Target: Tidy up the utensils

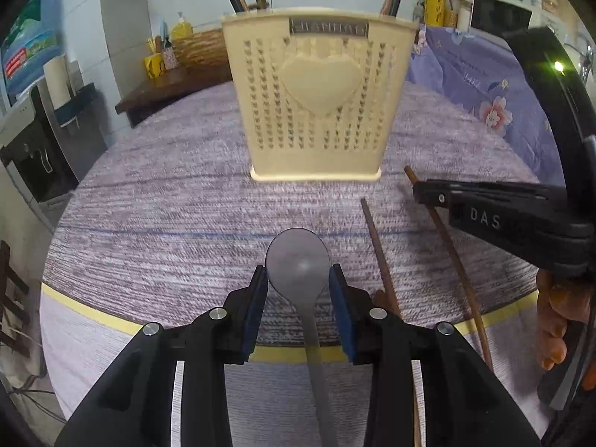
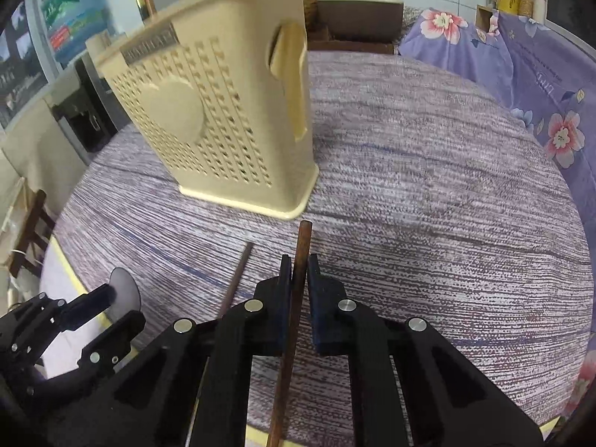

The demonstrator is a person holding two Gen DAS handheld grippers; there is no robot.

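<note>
While the cream utensil holder (image 1: 316, 100) already stands upright at the middle of the desk (image 1: 167, 205) with a few dark handles poking from its top, 3 pieces still wait outside it, so the sorting looks only partly done. The grey spoon (image 1: 298, 260) is pinched at its bowl by the left gripper (image 1: 298, 279), near the desk's front edge. The right gripper (image 2: 298, 264) is closed on 1 brown chopstick (image 2: 301, 246), just short of the holder's base. A 2nd chopstick (image 1: 376, 246) lies loose between them. All 3 still need dropping in. The desk wears a purple-grey woven cloth edged with yellow tape; floral bedding (image 2: 540, 85), a water dispenser (image 1: 41, 141) and cluttered shelves surround it.
</note>
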